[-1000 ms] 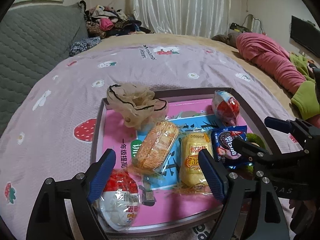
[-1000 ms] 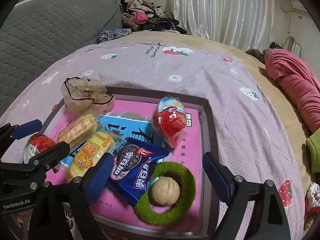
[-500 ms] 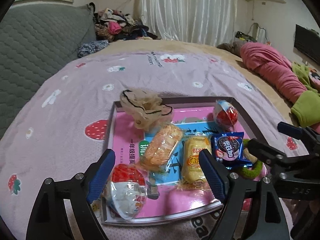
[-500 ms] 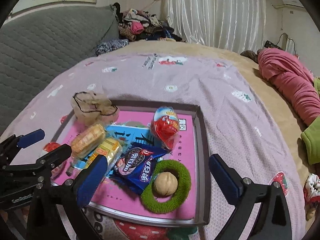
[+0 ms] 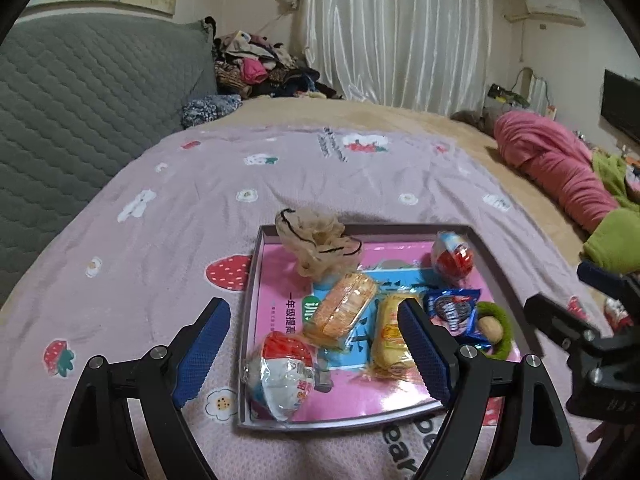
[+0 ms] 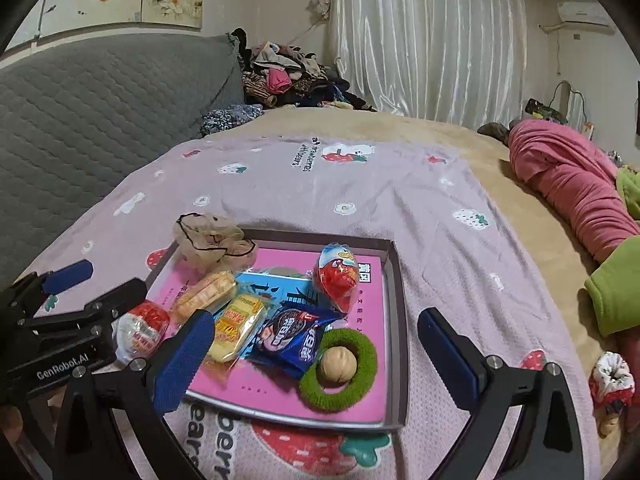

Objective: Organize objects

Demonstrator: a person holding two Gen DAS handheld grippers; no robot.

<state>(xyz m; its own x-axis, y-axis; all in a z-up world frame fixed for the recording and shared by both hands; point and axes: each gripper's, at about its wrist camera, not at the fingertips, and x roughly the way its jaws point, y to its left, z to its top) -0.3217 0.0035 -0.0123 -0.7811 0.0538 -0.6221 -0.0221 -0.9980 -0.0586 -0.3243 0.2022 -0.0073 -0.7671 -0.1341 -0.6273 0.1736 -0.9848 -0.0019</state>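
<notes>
The tray (image 6: 394, 320) lies on the bed's pink strawberry blanket (image 6: 360, 196), filled with snacks: a blue cookie packet (image 6: 294, 338) in the middle, a walnut (image 6: 339, 364) inside a green ring (image 6: 360, 384) at its near right. My left gripper (image 5: 316, 356) and right gripper (image 6: 316, 356) both hang wide above it, holding nothing.

snack-filled tray (image 5: 494, 266), open left tool (image 5: 316, 350)
</notes>
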